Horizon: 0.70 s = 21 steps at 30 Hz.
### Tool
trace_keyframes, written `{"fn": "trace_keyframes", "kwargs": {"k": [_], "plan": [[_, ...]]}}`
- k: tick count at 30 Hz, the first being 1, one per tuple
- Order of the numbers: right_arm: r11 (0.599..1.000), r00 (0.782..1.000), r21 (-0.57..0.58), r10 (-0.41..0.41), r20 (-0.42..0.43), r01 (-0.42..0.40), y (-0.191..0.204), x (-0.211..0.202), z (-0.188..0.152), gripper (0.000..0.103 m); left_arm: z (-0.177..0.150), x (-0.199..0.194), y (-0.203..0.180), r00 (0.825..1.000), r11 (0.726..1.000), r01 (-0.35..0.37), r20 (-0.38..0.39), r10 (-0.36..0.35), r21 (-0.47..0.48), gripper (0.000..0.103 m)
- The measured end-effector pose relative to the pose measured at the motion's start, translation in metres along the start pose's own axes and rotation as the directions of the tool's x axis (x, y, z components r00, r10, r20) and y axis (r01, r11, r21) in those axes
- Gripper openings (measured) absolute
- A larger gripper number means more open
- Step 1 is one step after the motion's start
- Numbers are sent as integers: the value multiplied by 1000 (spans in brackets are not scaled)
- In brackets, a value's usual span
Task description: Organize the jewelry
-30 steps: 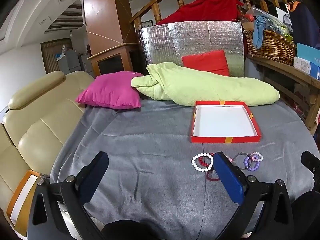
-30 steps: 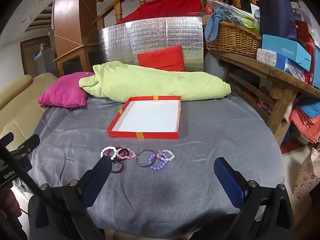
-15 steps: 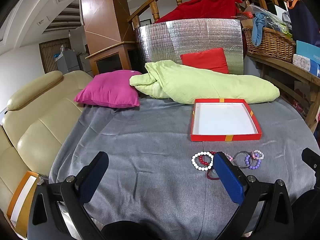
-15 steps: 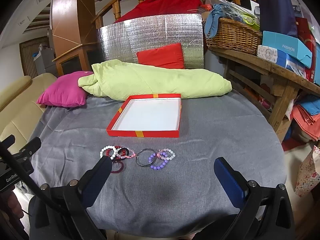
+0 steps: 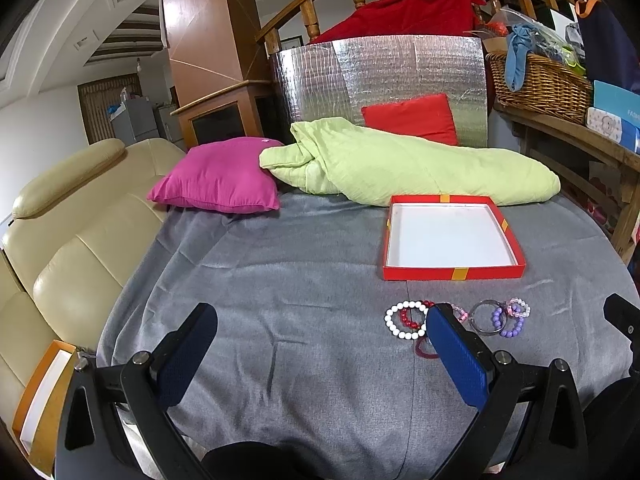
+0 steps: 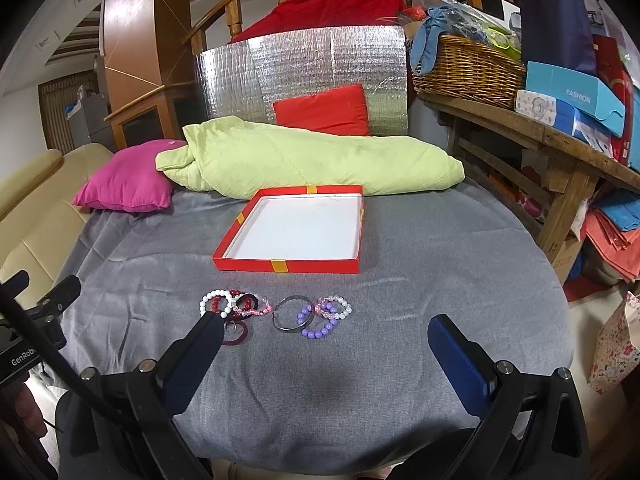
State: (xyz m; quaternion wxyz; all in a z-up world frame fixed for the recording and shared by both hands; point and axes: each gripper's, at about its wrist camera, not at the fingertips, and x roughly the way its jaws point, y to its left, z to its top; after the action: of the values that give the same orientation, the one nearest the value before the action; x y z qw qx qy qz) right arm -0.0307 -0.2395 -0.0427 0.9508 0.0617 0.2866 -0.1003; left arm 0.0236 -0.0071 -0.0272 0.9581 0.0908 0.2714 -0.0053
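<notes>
Several bracelets lie in a row on the grey cloth: a white bead bracelet [image 6: 214, 303] [image 5: 402, 318], red beads, a metal bangle [image 6: 291, 314] [image 5: 486, 316], a purple bead bracelet [image 6: 316, 322] [image 5: 508, 322] and pale pink beads. A shallow red box [image 6: 294, 266] [image 5: 452, 272] with a white inside stands empty behind them. My left gripper [image 5: 320, 320] is open, left of the bracelets; its right finger hides some. My right gripper [image 6: 324, 334] is open, just in front of the row.
A green quilt [image 6: 312, 160], a pink pillow [image 6: 128, 180] and a red cushion [image 6: 324, 110] lie at the far edge. A beige sofa [image 5: 72, 240] is on the left. A wooden shelf [image 6: 540, 132] with a basket and boxes is on the right.
Both grippers have drifted only slightly; the view sits a little lower and closer. The bracelets and the box have not moved.
</notes>
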Motion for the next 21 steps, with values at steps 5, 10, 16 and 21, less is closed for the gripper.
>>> {"fn": "trace_keyframes", "kwargs": {"k": [5,10,16,21], "plan": [[1000,1000,-7,-15,7,15,-2,6,1,103,0,7,-1,1000,1000,3,-9,-3,1,103],[1000,1000,3,-9,28,9,-2,9,5,103,-1,10,-1,1000,1000,4,-10,-4,0,103],[1000,998,11,4,63,-4,0,11,6,103,-1,13,0,1000,1000,3,-10,-3,-1,103],[1000,997,17,6,73,-7,-2,11,7,103,-1,13,1,1000,1000,3,-11,-3,0,103]]}}
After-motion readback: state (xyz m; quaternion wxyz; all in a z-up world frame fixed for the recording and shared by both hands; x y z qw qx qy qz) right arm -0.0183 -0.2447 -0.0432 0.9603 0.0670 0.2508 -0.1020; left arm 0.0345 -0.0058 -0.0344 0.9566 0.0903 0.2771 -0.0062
